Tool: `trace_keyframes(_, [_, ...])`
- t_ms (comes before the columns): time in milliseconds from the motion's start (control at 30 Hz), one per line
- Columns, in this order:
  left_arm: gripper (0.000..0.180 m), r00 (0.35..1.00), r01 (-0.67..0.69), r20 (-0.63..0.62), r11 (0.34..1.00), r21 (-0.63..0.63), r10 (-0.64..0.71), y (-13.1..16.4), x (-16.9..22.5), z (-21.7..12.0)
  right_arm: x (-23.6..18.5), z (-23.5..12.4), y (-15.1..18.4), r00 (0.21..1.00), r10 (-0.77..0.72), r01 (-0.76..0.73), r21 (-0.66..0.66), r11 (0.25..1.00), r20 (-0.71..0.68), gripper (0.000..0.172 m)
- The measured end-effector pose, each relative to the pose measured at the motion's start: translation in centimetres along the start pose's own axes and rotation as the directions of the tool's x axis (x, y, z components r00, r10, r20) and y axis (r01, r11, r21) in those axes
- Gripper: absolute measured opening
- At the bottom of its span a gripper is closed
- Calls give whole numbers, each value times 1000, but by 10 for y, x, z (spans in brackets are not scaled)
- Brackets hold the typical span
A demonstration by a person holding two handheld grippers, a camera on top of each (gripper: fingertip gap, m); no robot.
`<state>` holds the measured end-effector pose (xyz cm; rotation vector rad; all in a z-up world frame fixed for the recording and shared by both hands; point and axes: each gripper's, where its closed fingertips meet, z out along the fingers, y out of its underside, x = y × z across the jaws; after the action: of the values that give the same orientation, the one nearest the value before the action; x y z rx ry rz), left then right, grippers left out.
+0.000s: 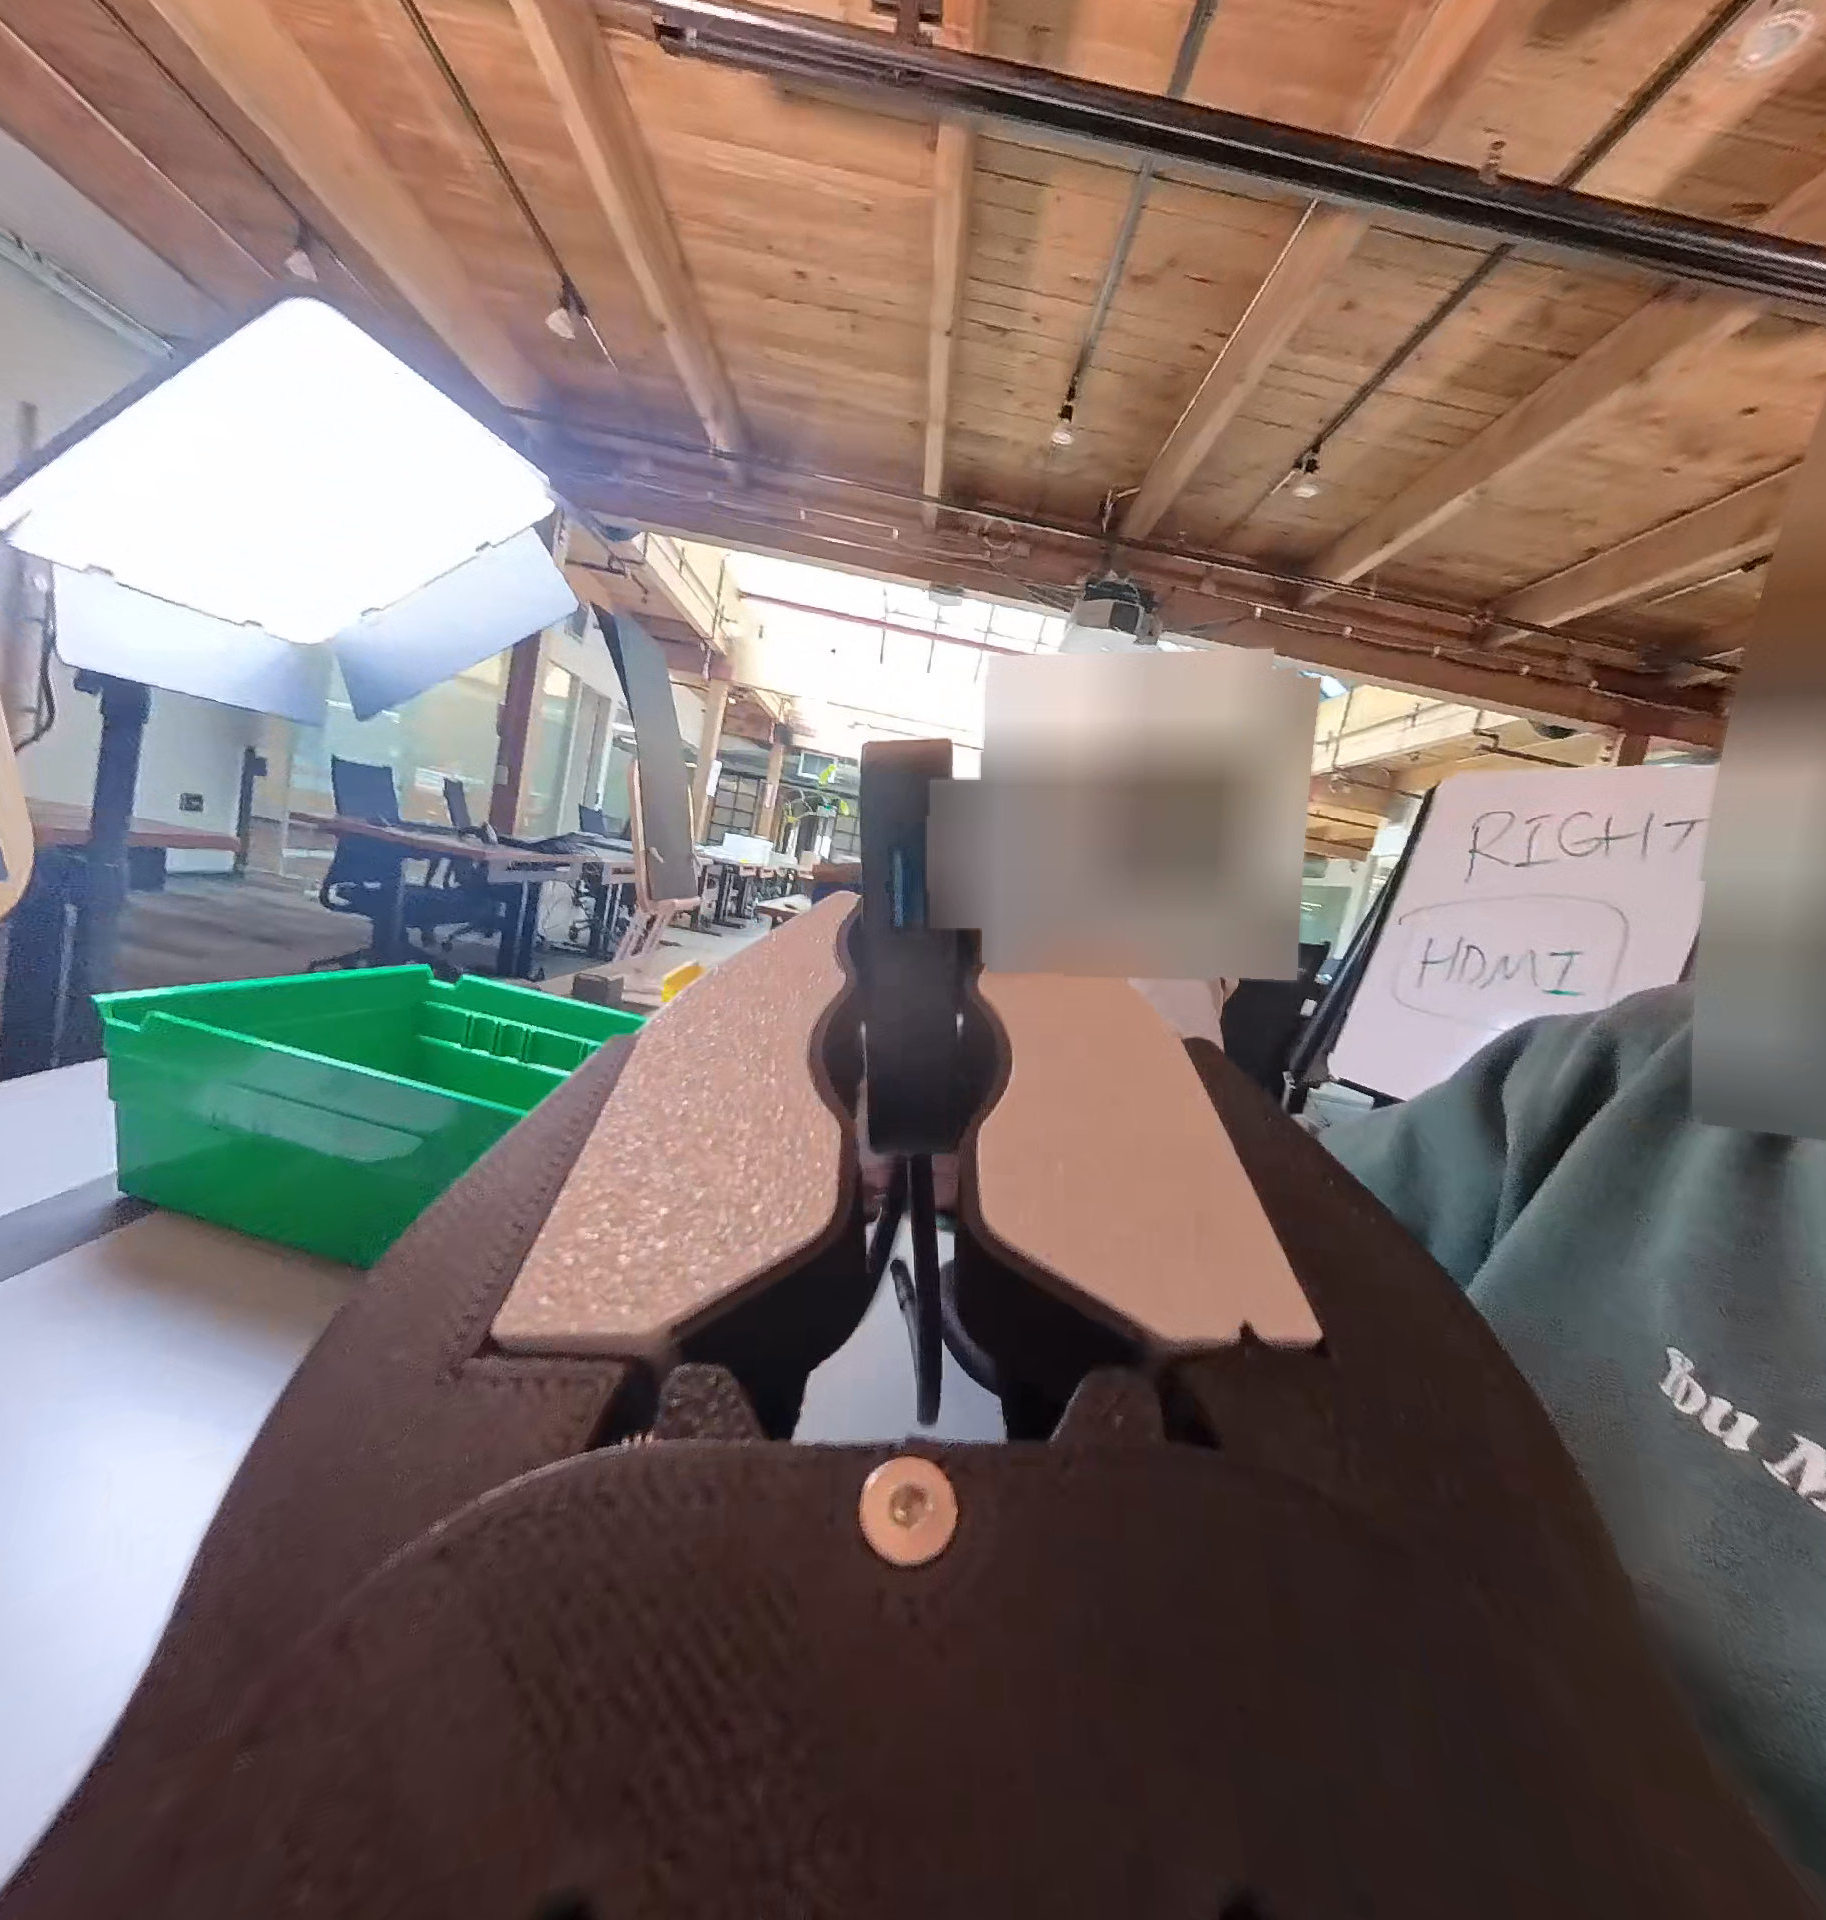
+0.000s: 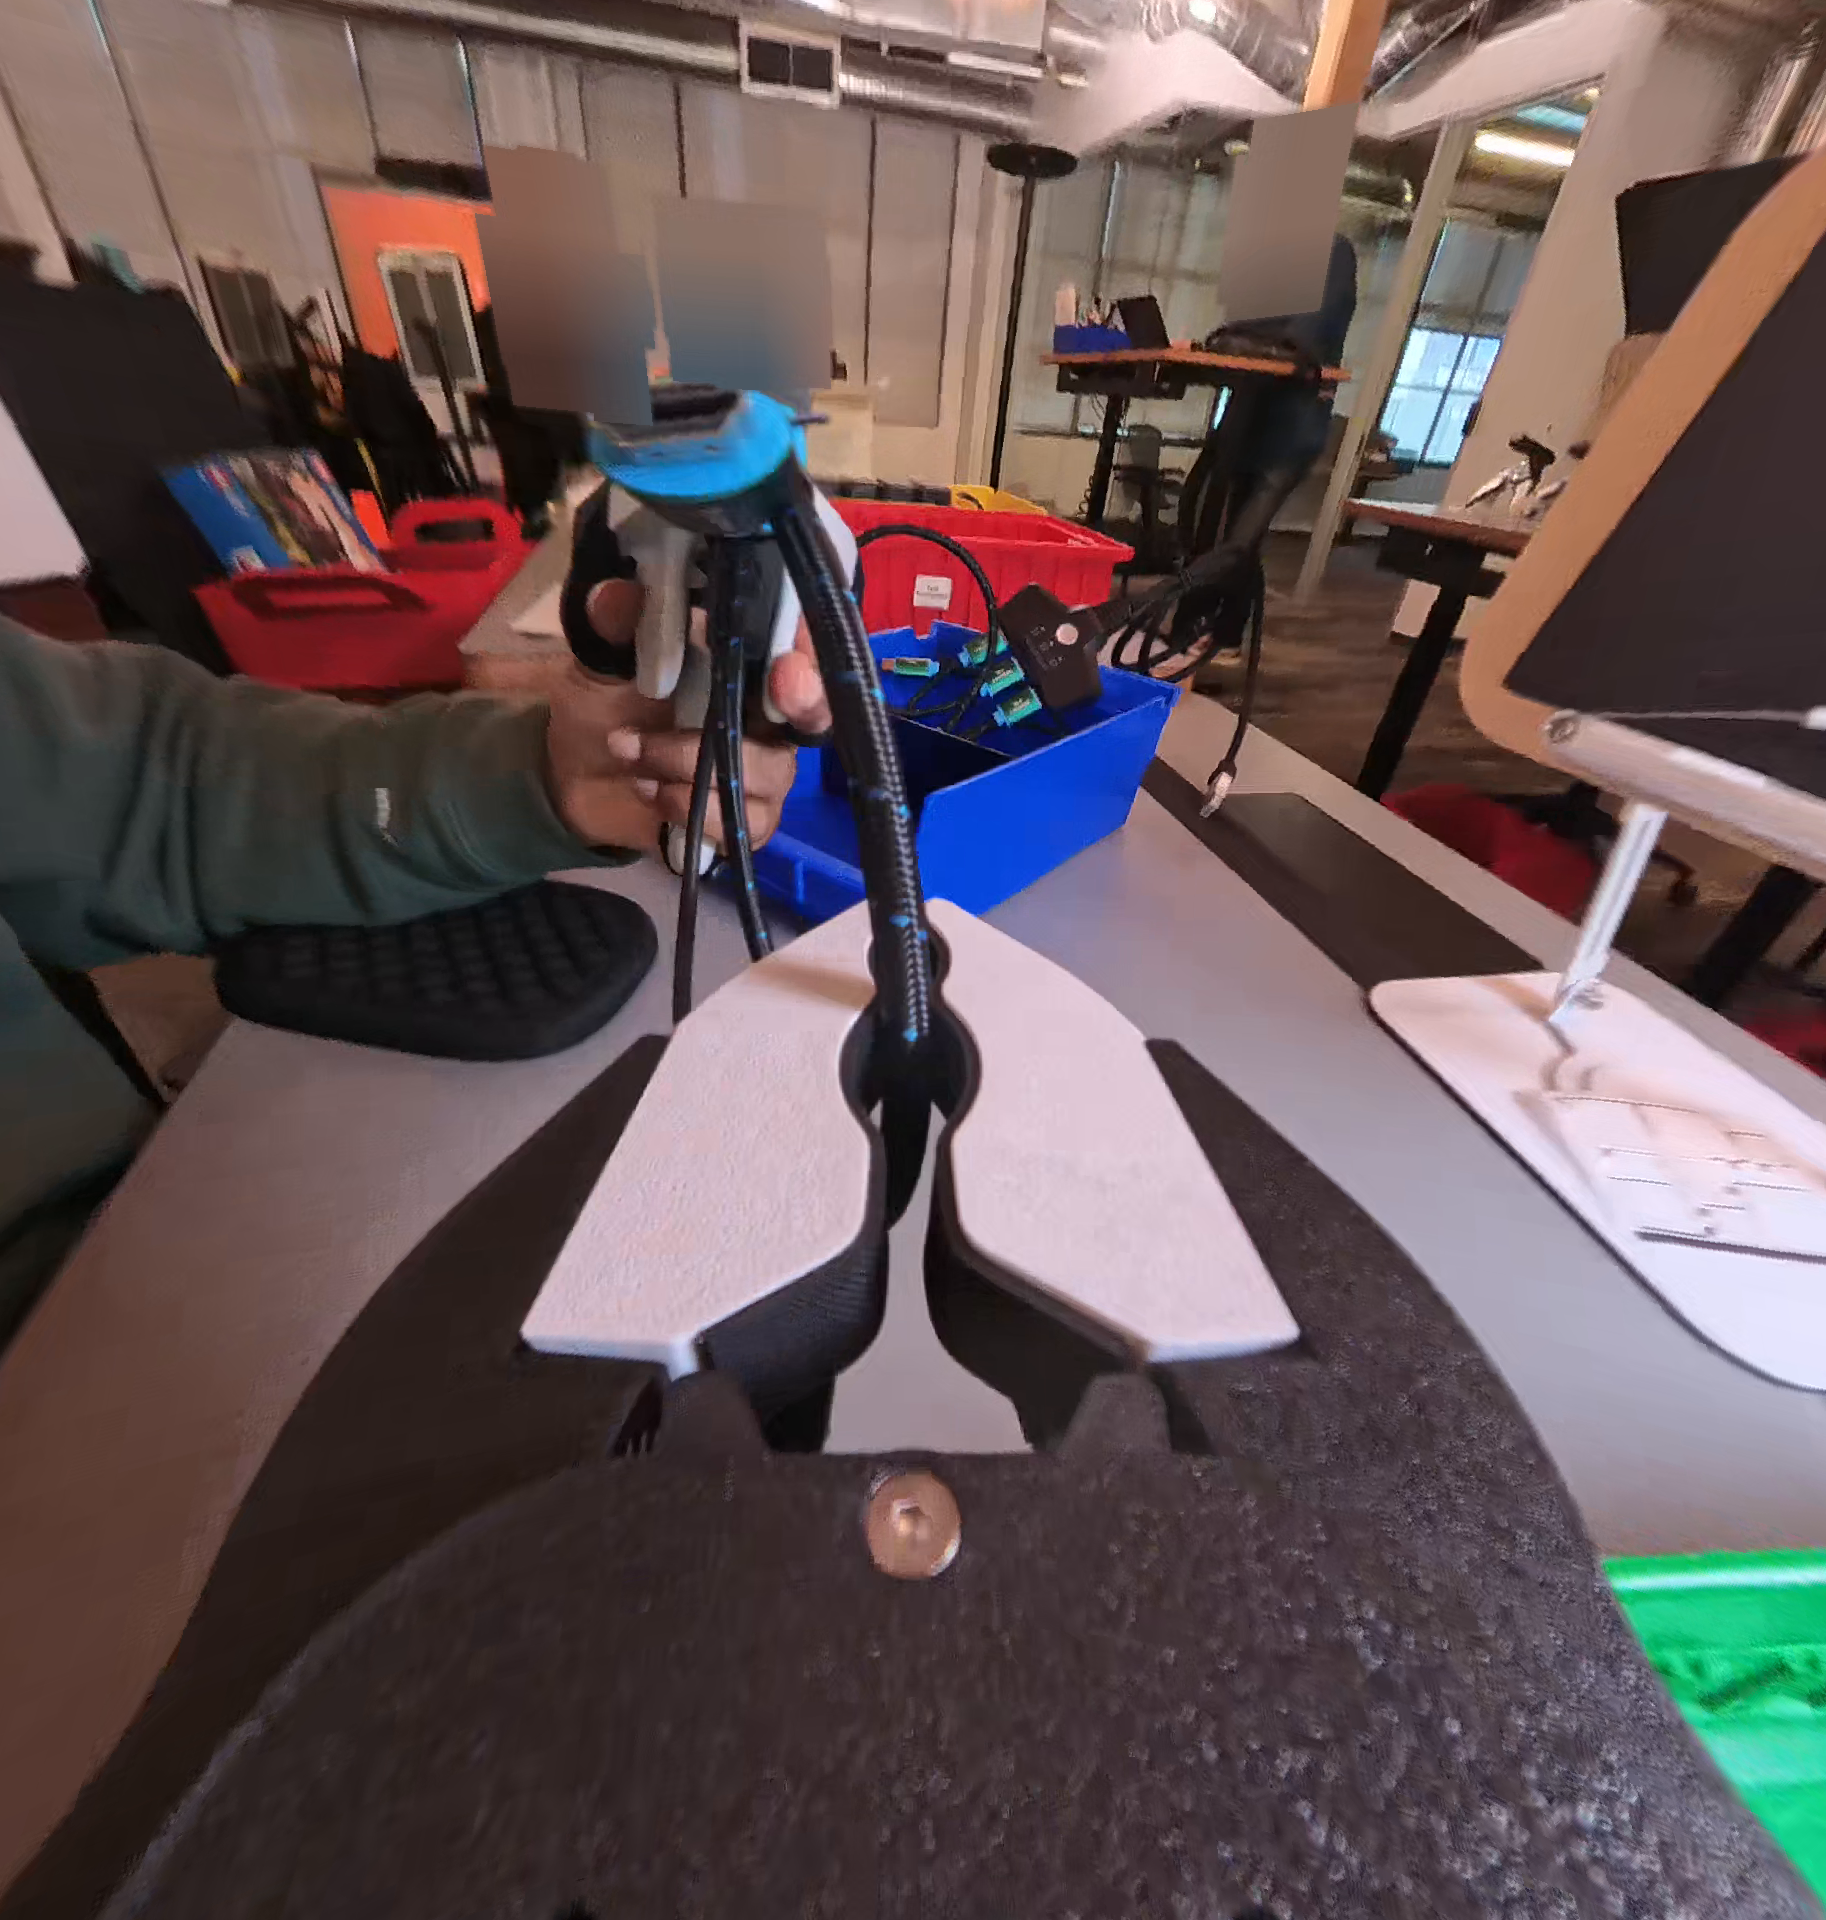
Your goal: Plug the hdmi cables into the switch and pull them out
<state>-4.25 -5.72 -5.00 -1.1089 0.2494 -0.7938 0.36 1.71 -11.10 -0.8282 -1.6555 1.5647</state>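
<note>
Wooden beams and planks run across the ceiling (image 1: 992, 312) of an open office, with desks and chairs far back, and a bright panel lamp (image 1: 275, 468) hangs over a grey worktable (image 2: 1252, 987).

On that table stand a green plastic bin (image 1: 296, 1101) at one end and a blue plastic bin (image 2: 1023, 800) with small green-tagged cables and a black box in it; red bins sit behind. A black dimpled pad (image 2: 441, 966) lies by the person's green sleeve (image 2: 213, 769), and a white flat stand (image 2: 1615, 1143) rests off to the right side. A whiteboard (image 1: 1511, 935) leans beyond.

The left gripper (image 1: 904, 997) points up toward the ceiling, its two pale pads drawn close onto a black cable plug (image 1: 904, 831) that stands upright between them, the plug's end poking above the fingertips and thin dark cable trailing below into the claw. From across the table you see the person's left hand (image 2: 660, 748) around that tool's handle, a blue-collared connector end at its top.

The right gripper (image 2: 909, 1029) has its white pads nearly together, pinched on a thick black braided cable with blue flecks (image 2: 878, 779). That cable arches from the right claw up to the plug held in the left one, above the table and in front of the blue bin.
</note>
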Motion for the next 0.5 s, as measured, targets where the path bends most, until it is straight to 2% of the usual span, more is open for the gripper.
trace_keyframes(33, [14, 1000, 18, -18, 999, -31, -18, 4, -1, -3, -1, -4, -6, 999, -33, 33, -24, 999, 2, 0])
trace_keyframes(100, [15, 999, 5, -40, 973, -232, -15, 29, -8, -13, -2, -15, -21, 998, -69, 69, -55, 996, -3, 0])
trace_keyframes(167, [20, 990, -127, -12, 869, -478, 137, 67, -22, -27, -4, -25, -26, 992, -123, 121, -144, 982, -5, 0])
trace_keyframes(233, [20, 974, -217, -92, 731, -647, 208, 101, -18, -35, -6, -28, -24, 984, -180, 175, -237, 956, -2, 0])
trace_keyframes(333, [24, 936, -312, -140, 580, -753, 322, 134, -20, -35, -13, -22, -18, 986, -154, 165, -349, 922, 61, 0])
trace_keyframes(400, [33, 917, -349, -182, 490, -799, 356, 148, -17, -37, -11, -19, -6, 981, -178, 192, -465, 864, 74, 0])
trace_keyframes(500, [44, 894, -373, -195, 432, -821, 403, 160, -21, -34, -19, -7, -4, 969, -211, 248, -500, 830, 131, 0])
